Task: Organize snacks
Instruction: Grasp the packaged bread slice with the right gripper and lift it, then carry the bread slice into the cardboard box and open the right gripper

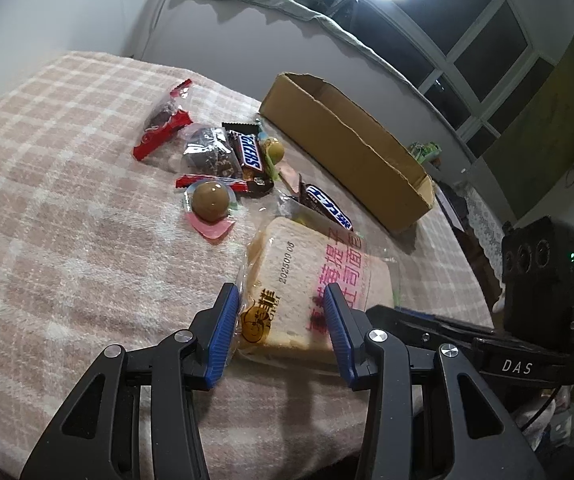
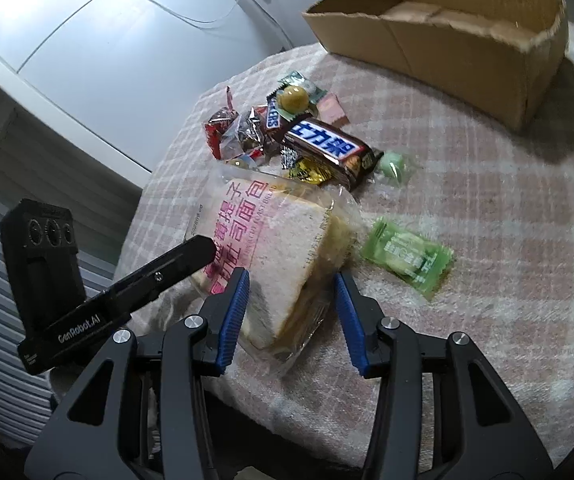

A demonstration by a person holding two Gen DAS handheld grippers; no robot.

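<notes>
Evidently I was at the very first pick of the sort: the cardboard box (image 2: 483, 36) sat bare inside at about one o'clock in my right wrist view, well apart from the snack heap, and nothing had gone into it. My right gripper (image 2: 289, 280) stood wide, its blue pads (image 2: 234, 312) straddling the near corner of the bagged toast bread (image 2: 279, 248); whether either pad touched the wrapper I could not tell. My left gripper (image 1: 279, 296) was likewise wide, set about the same bread from the opposite side, with the left pad just beside the crinkled plastic. The bread lay flat on the checked blanket (image 2: 487, 220) at the near edge of the heap. Beyond it, toward twelve o'clock, lay the large Snickers bar (image 2: 327, 148), a smaller Snickers (image 1: 249, 152), red-wrapped sweets (image 1: 159, 132) and a round brown candy (image 1: 210, 202); a green candy packet (image 2: 407, 258) rested just beside the bread at three o'clock. I judged the next move called for one gripper only: closing gently, since soft bread in a slippery bag would crush or slide, then lifting and carrying it toward the box at one o'clock, with the other gripper backing clear.
</notes>
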